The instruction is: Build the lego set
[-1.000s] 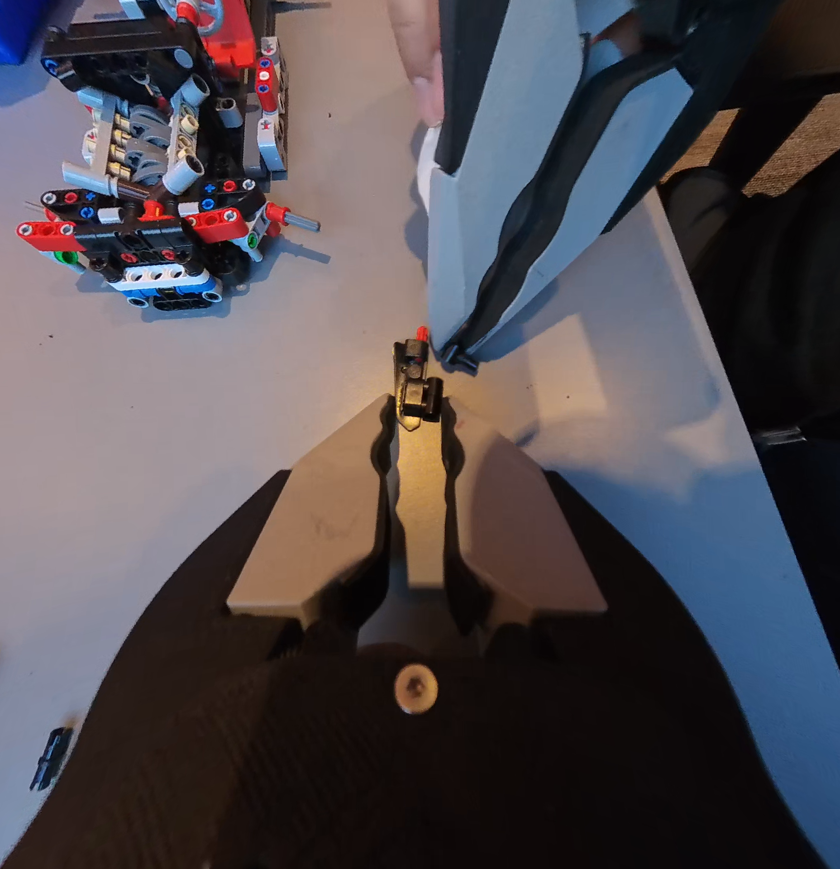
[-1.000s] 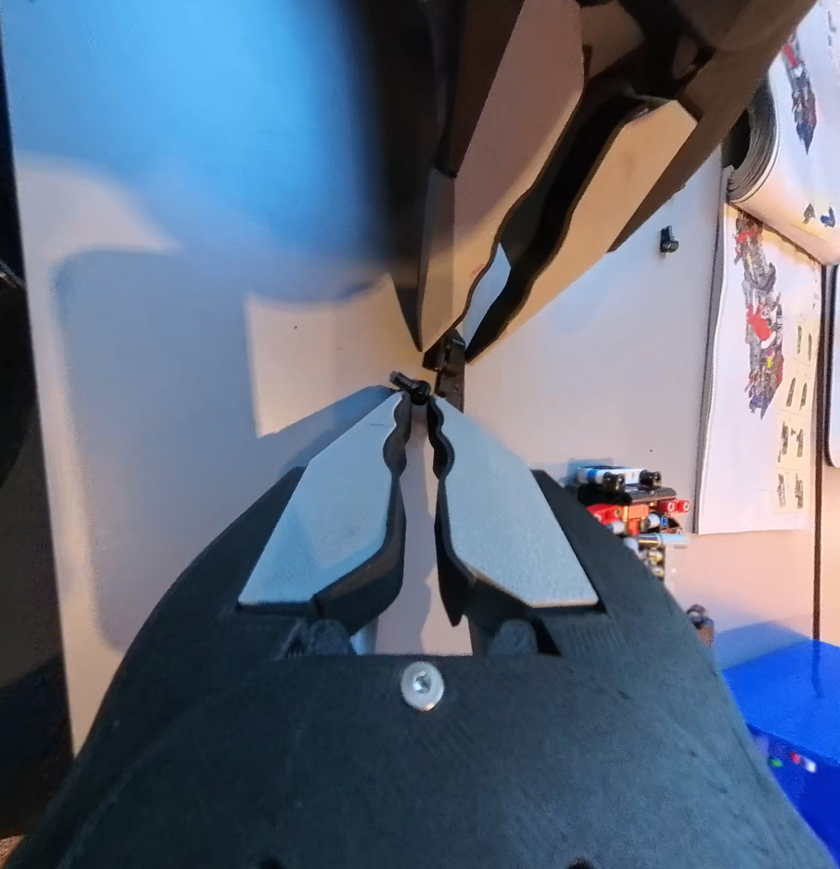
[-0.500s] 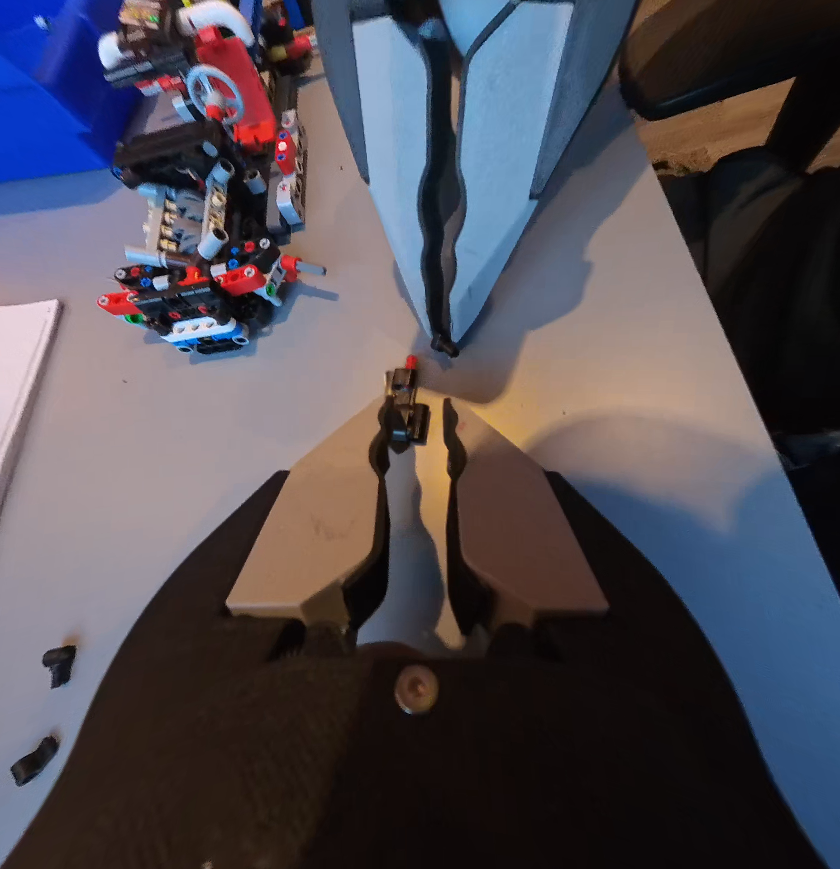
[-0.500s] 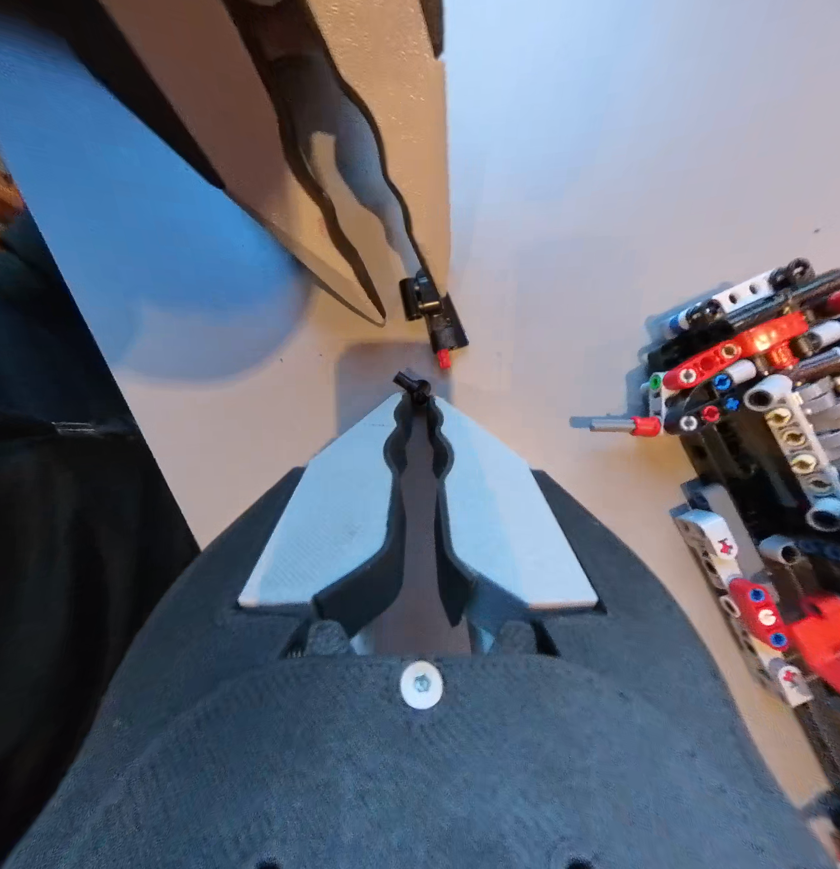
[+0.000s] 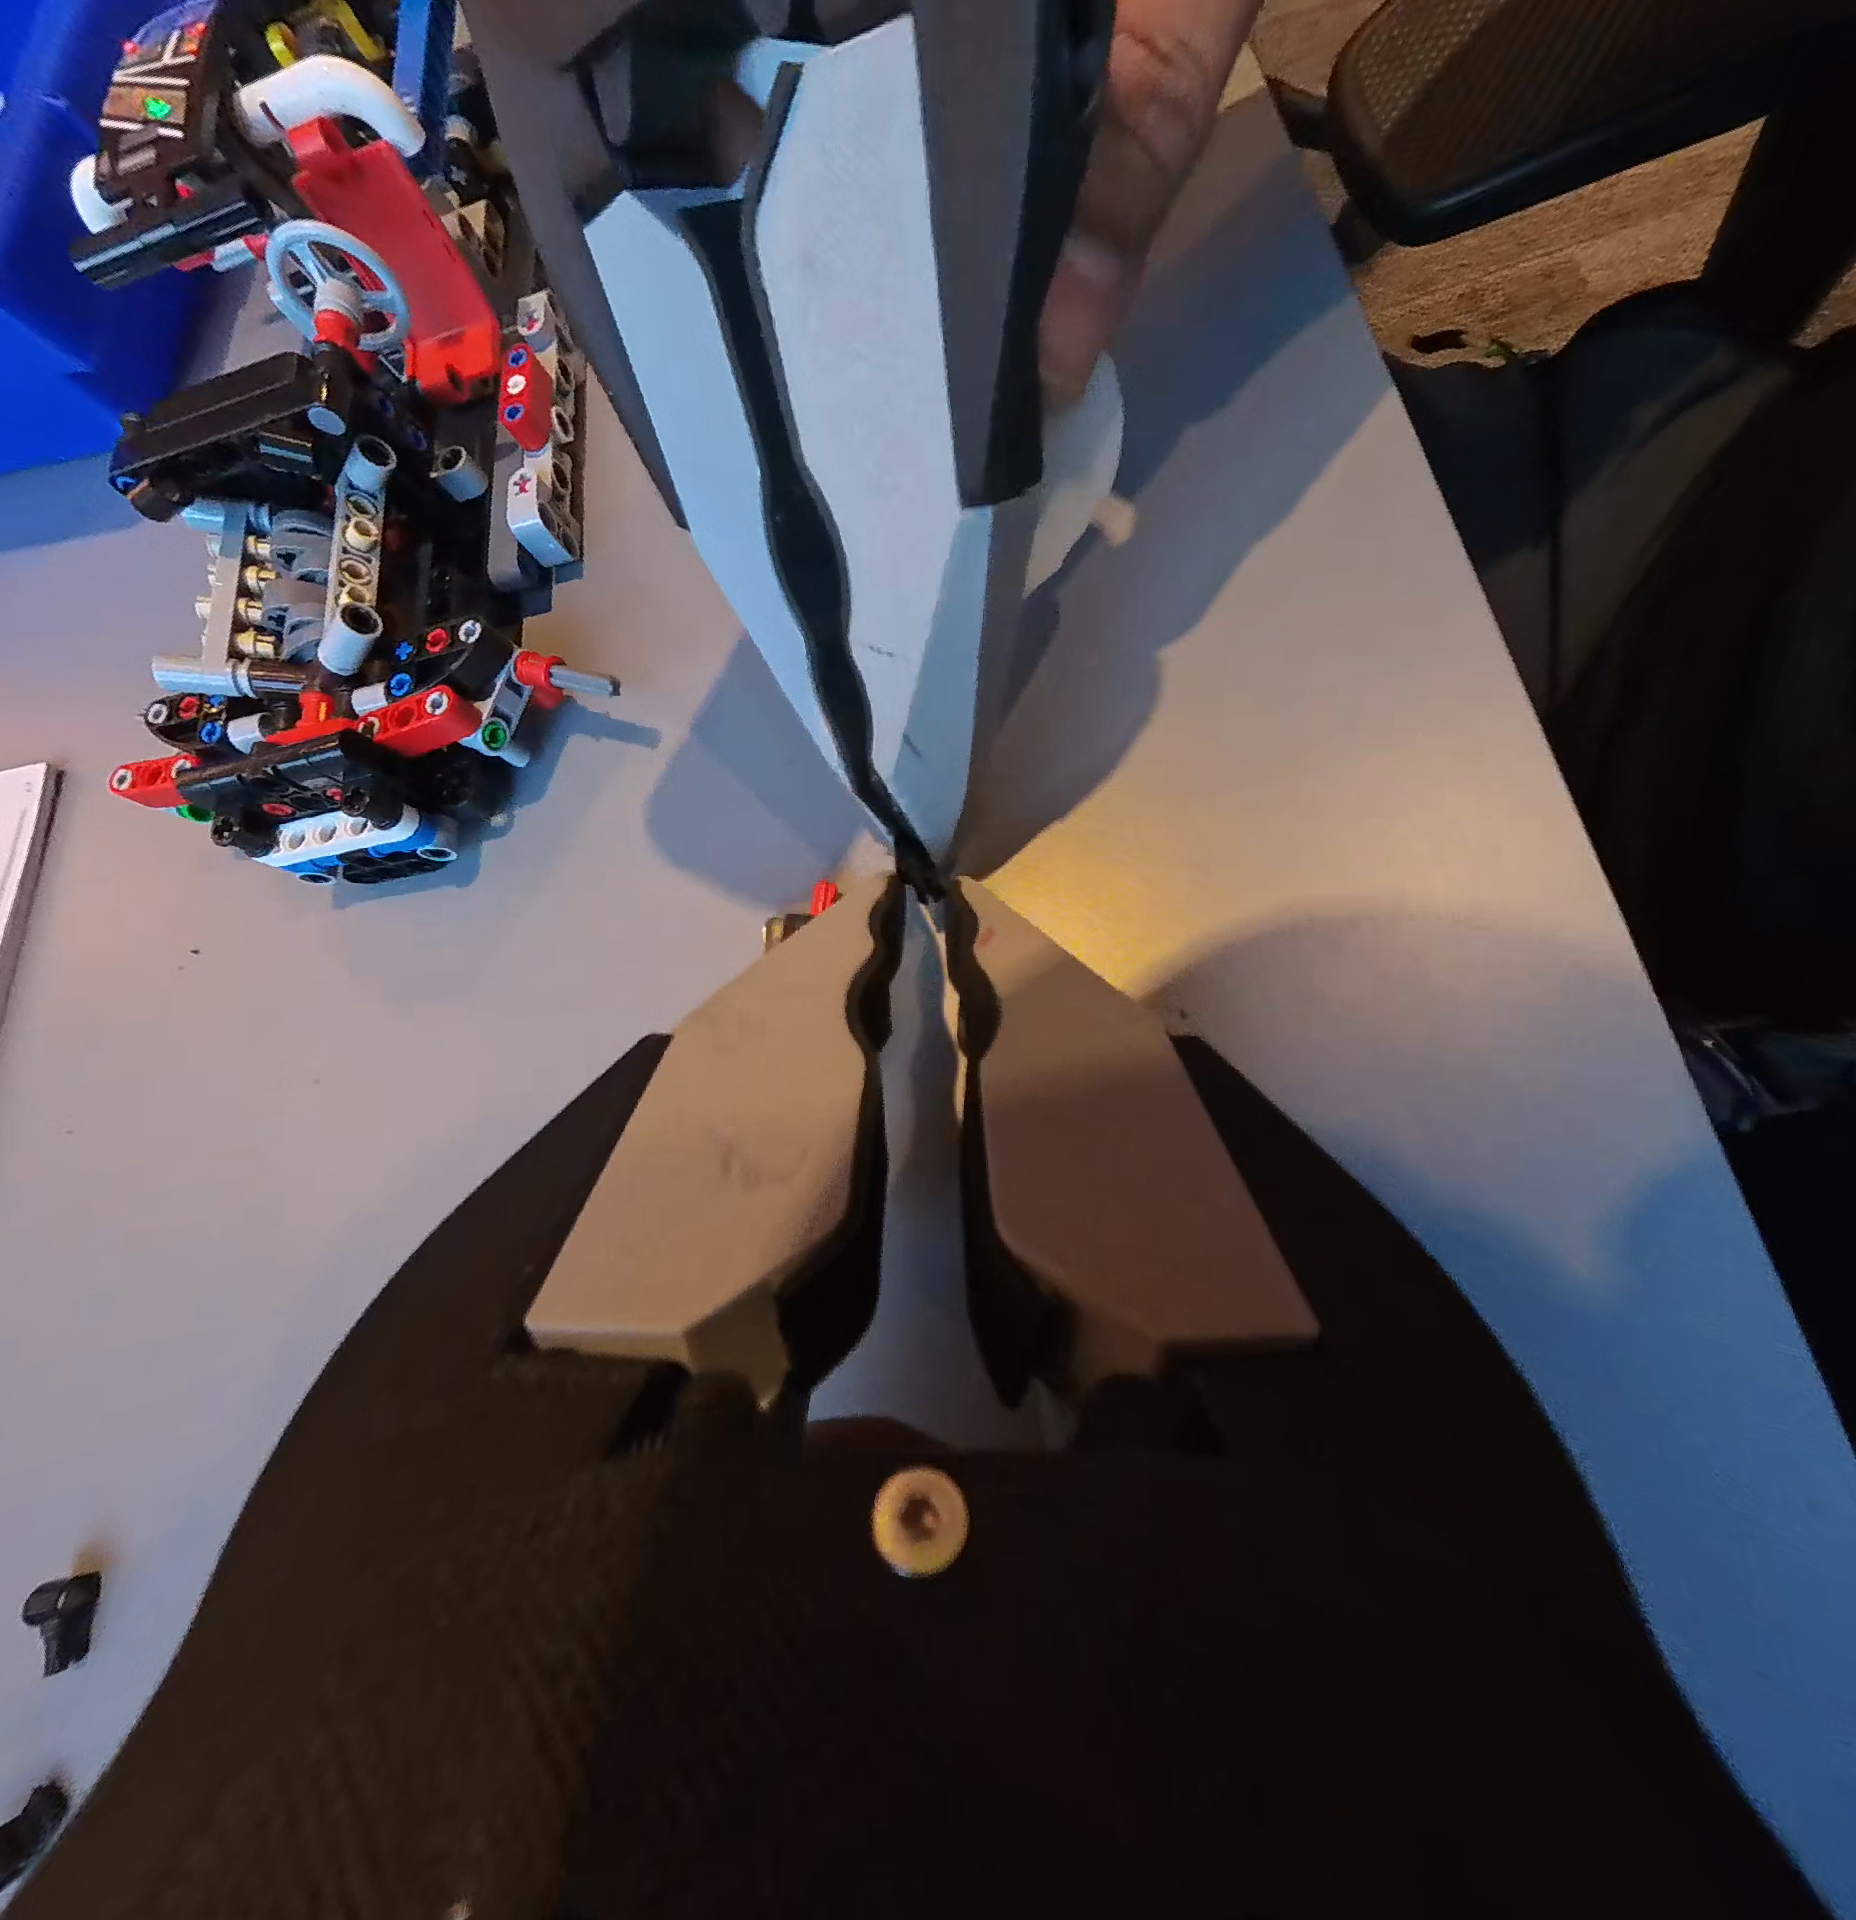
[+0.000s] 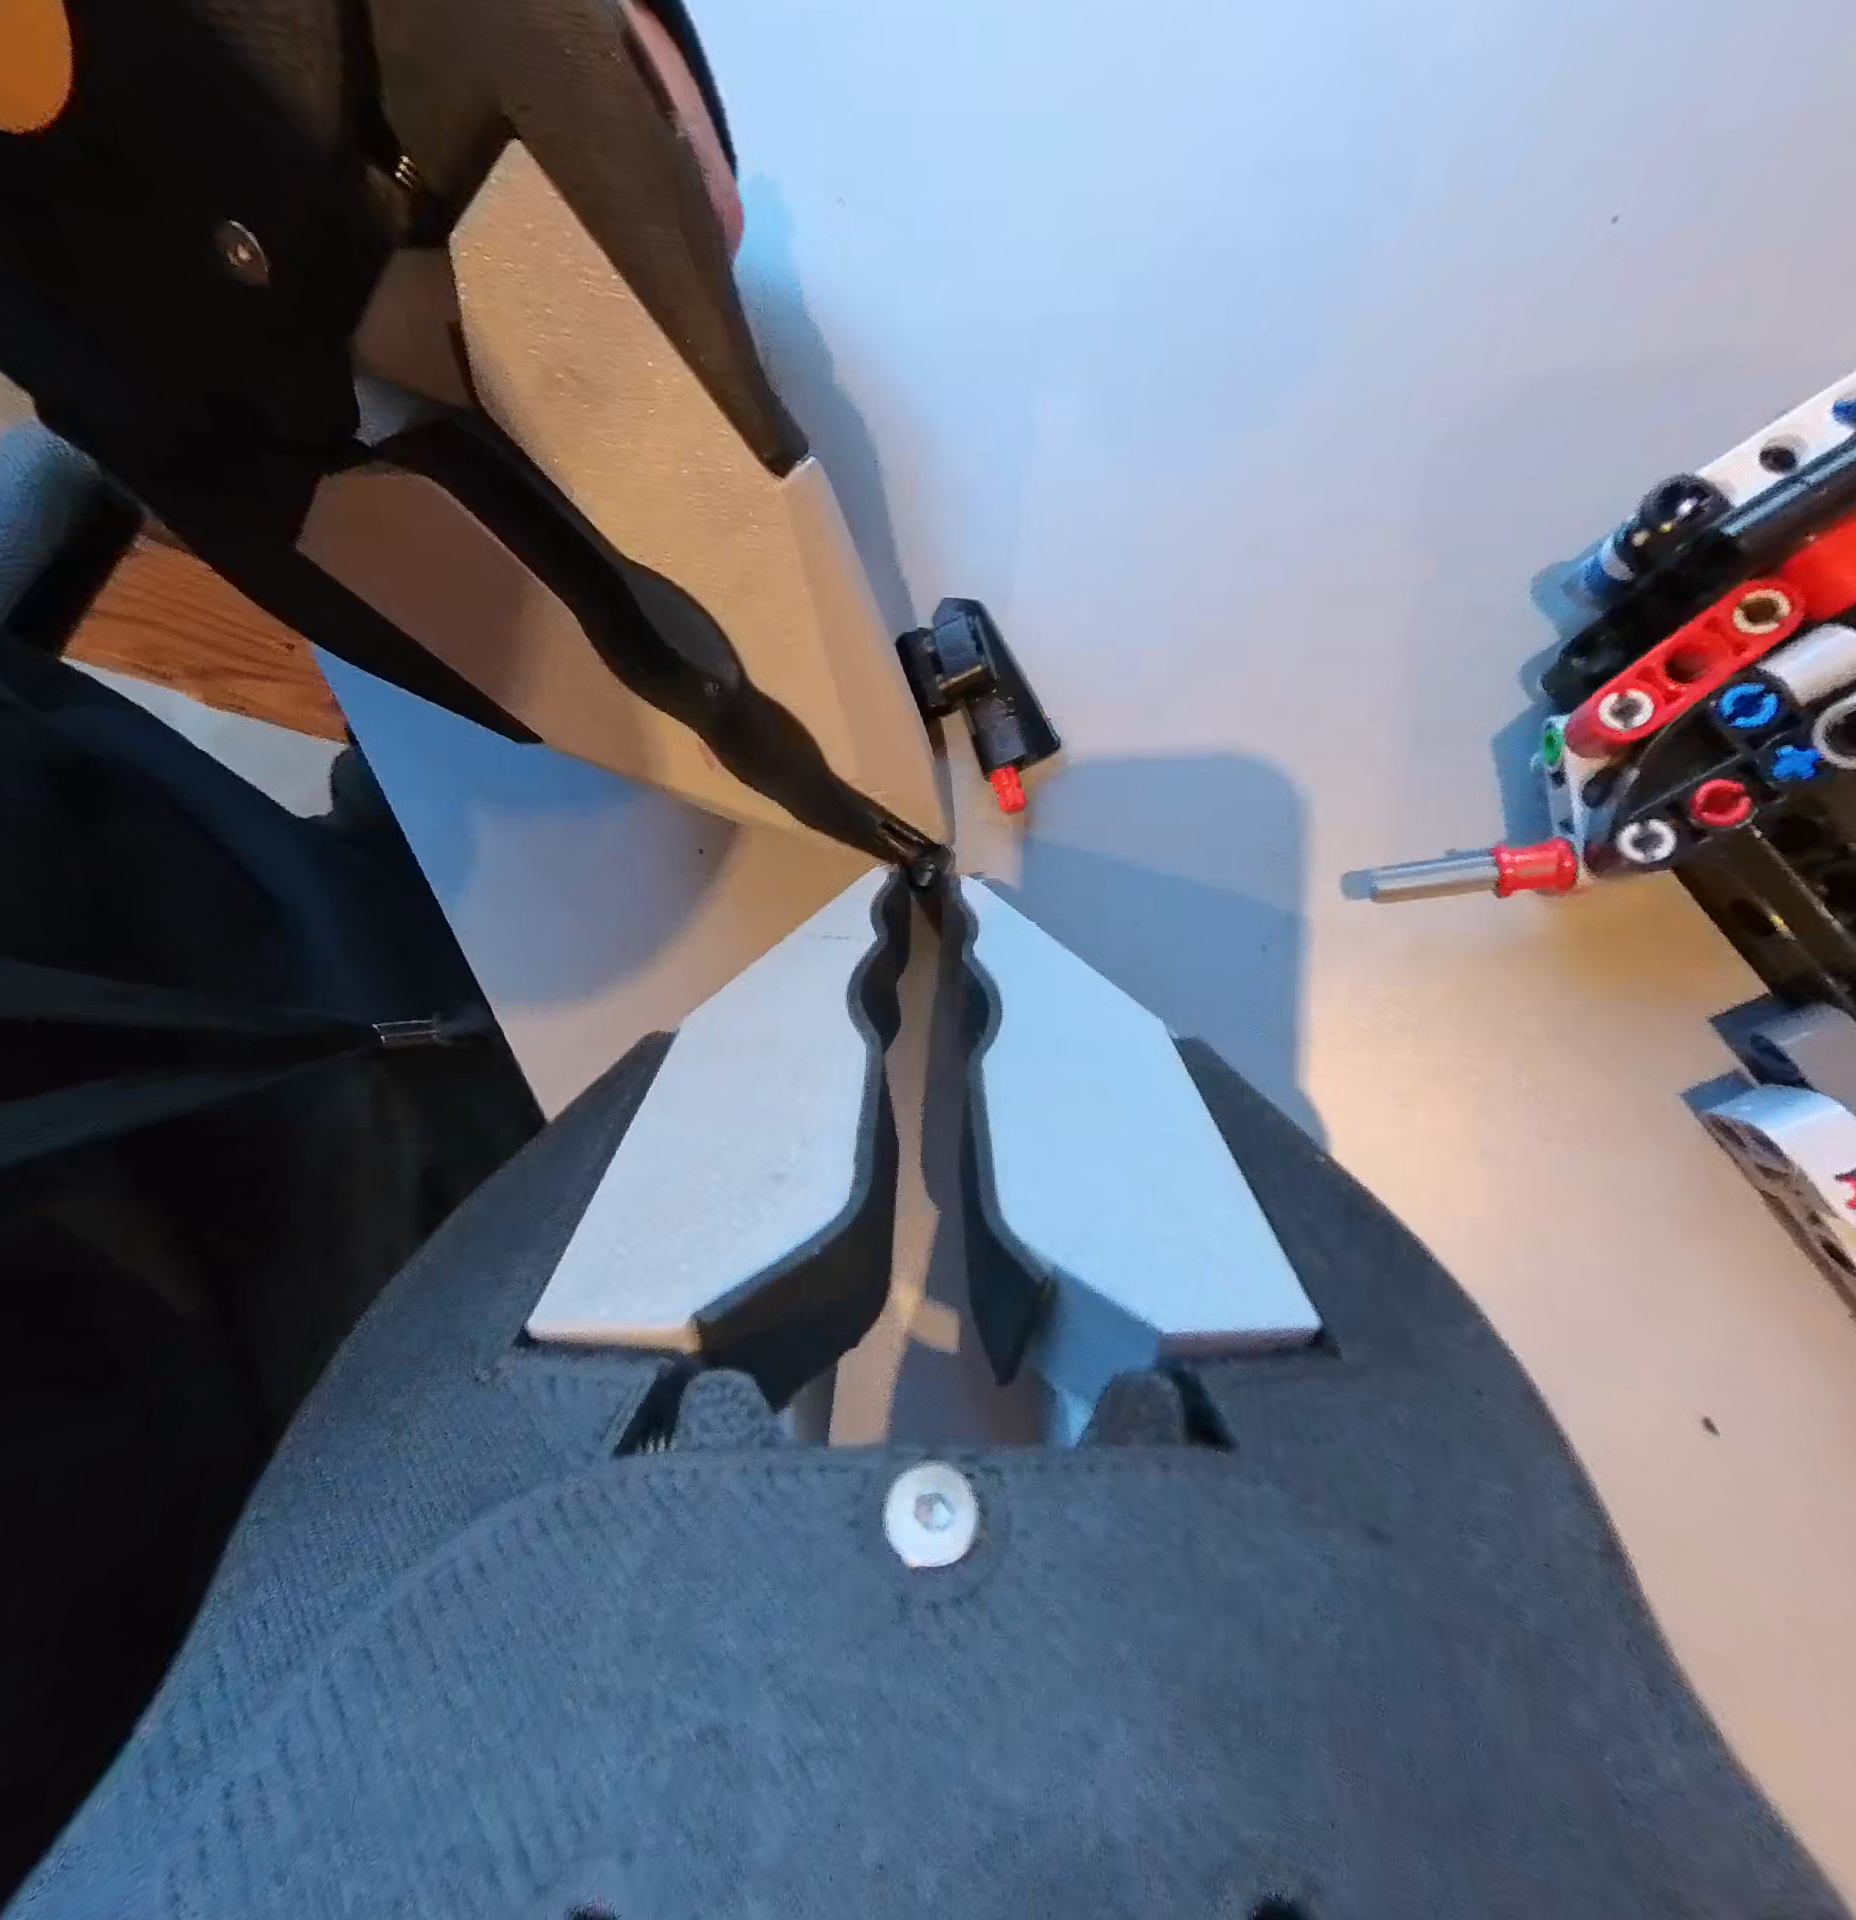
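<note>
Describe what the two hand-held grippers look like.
Both look alike. The left hand-held gripper and right hand-held gripper each have a black textured body with a silver screw, two pale grey wedge-shaped fingers tapering to points, and wavy black rubber pads along the inner edges.

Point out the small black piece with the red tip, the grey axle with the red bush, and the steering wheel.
black piece (image 6: 974, 694), right wrist view, its body.
grey axle (image 6: 1423, 879), right wrist view, mid-shaft.
steering wheel (image 5: 331, 282), left wrist view, its rim.

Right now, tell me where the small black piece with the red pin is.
In the right wrist view the black piece with the red pin lies on the table, beside the left gripper, outside its fingers, left of the lego model.
</note>
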`<action>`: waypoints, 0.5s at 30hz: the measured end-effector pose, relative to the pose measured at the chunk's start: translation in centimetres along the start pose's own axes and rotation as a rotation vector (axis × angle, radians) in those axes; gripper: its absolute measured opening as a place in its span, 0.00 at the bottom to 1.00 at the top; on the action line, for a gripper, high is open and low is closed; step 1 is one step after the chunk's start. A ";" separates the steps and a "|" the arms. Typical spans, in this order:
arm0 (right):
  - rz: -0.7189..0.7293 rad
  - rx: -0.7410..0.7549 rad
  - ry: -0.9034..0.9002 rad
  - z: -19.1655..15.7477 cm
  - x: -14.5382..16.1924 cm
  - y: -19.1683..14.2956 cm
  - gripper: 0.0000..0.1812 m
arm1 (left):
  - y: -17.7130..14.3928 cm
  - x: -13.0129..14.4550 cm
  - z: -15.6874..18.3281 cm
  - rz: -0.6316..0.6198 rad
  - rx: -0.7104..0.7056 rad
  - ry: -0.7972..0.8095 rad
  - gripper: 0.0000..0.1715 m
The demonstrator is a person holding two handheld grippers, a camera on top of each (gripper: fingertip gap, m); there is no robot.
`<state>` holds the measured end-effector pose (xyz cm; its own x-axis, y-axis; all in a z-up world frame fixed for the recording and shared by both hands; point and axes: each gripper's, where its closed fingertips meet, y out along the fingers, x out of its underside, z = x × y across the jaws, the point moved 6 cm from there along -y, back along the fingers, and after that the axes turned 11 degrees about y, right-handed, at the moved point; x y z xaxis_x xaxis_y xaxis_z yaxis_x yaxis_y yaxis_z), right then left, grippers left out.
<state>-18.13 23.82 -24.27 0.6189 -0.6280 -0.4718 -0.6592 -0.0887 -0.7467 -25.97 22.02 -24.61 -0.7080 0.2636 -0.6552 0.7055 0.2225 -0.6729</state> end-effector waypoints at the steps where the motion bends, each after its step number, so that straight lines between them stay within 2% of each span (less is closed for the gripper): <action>1: 0.001 -0.007 0.012 0.0 0.0 0.0 0.01 | 0.0 0.0 0.0 0.000 -0.001 -0.001 0.02; 9: -0.018 0.015 0.005 -0.1 -0.1 0.0 0.01 | -0.2 0.1 0.1 -0.003 -0.032 0.040 0.01; 15: -0.012 0.159 -0.261 -0.7 0.1 0.1 0.02 | -0.2 0.3 0.0 -0.004 0.005 0.008 0.01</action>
<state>-18.40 23.27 -24.04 0.7287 -0.4057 -0.5517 -0.5889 0.0399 -0.8072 -26.31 22.04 -24.71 -0.7105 0.2703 -0.6497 0.7025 0.2186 -0.6773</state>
